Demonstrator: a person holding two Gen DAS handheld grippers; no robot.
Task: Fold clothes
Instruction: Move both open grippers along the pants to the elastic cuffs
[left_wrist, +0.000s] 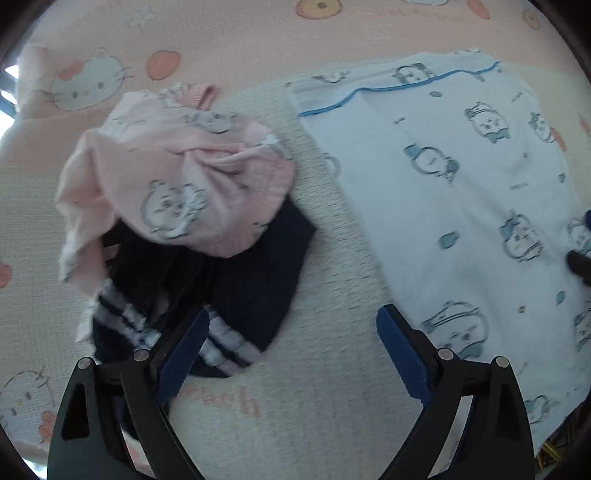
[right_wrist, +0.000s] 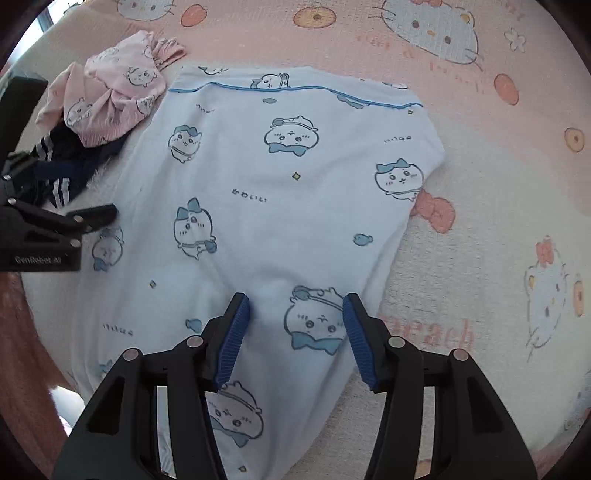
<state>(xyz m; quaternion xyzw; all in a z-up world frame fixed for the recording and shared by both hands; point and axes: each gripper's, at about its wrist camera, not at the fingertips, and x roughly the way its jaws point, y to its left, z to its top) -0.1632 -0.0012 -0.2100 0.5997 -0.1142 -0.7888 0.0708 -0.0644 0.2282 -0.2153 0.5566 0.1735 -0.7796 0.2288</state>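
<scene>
On the bed: pale blue printed garment (right_wrist: 280, 192) spread flat on the pink cartoon bedsheet (right_wrist: 480, 122), blue-piped hem at 12 o'clock, narrowing toward 6 o'clock.
Stage: fits a garment laid out ready for folding, or one already folded once; not settled by these views.
Right gripper (right_wrist: 295, 314): spread wide, empty, hovering over the garment's near end; cloth under and between the blue pads (right_wrist: 234, 332), right edge of the cloth at about 3 o'clock of the tips.
Left gripper (left_wrist: 291, 332): spread wide, empty; garment's left edge just beside the tips at 3 o'clock.
Heap: crumpled pink garment (left_wrist: 177, 177) atop navy striped garment (left_wrist: 240, 288), at 11 o'clock of the left tips, just beside the blue one.
Doing it well: pinching only at edges, both sides level, cloth kept taut, clear of the heap.
</scene>
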